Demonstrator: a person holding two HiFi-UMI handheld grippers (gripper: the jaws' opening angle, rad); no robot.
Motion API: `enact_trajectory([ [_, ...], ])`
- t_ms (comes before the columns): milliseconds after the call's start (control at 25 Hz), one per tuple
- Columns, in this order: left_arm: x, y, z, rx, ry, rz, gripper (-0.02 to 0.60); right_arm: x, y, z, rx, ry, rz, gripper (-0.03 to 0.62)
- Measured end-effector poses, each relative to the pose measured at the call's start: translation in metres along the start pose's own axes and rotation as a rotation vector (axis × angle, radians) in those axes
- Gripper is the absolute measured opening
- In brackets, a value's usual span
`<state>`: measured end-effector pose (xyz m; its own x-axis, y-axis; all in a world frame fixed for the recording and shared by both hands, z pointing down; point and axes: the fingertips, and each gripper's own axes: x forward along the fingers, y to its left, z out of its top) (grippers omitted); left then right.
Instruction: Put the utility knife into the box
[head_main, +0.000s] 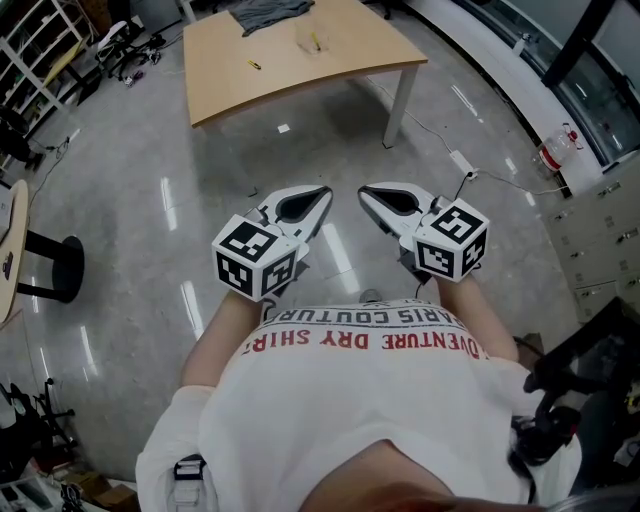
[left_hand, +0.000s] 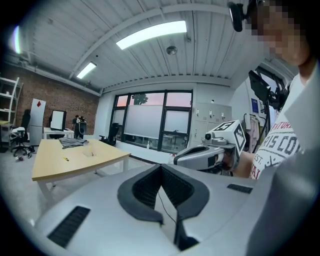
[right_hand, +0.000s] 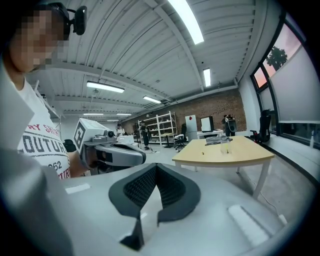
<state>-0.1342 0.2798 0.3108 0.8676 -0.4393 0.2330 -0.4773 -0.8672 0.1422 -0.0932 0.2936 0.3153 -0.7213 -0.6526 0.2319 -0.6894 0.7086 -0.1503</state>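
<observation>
While the person stands well back from the table, the left gripper and right gripper hang side by side near the chest, both clenched tip to tip on nothing. Utility knife, a small yellow thing, lies far off on the tabletop, left of a faint clear box. A grey cloth lies at the far edge.

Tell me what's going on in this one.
A person stands on the open floor, holding the left gripper and the right gripper near the chest, both shut and empty. The table lies well ahead, carrying a grey cloth and small yellow items. The task has not begun.
</observation>
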Motion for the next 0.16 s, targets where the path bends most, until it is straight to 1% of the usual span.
enact_trajectory([
  [160,0.0043,0.0032,-0.0025,-0.001,0.004,0.000,0.000,0.0009,-0.0055,-0.0015,0.003,-0.005,-0.004,0.002],
])
